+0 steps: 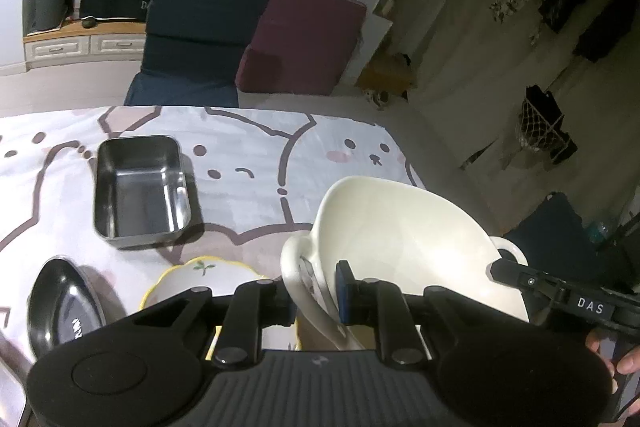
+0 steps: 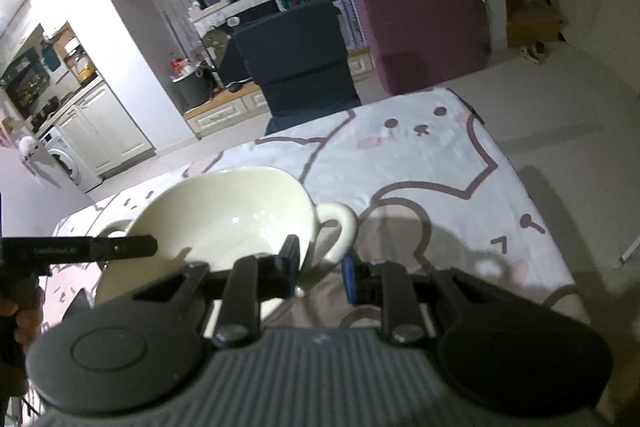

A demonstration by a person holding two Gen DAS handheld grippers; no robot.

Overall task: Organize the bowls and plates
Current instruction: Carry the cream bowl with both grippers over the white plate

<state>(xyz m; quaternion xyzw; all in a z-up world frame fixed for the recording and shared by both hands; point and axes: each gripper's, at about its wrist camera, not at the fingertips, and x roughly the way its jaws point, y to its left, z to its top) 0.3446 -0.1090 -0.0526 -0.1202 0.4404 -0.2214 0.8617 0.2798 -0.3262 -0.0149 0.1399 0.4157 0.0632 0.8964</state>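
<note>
A large cream bowl [image 1: 404, 227] with two loop handles is held up above the table, tilted. My left gripper [image 1: 316, 293] is shut on its left rim and handle. My right gripper [image 2: 320, 267] straddles the bowl's [image 2: 228, 211] right rim beside the other handle [image 2: 340, 227]; its jaws stand slightly apart around the wall. The right gripper also shows in the left wrist view [image 1: 560, 291]. On the table lie a steel rectangular tray [image 1: 140, 191], a yellow-rimmed white plate [image 1: 192, 279] and a black dish [image 1: 60, 311].
The table wears a bear-print cloth [image 2: 440, 179]. A navy cushion block [image 1: 200, 35] and a maroon one [image 1: 308, 39] stand beyond the far edge. The table's right edge [image 2: 532, 187] drops to the floor.
</note>
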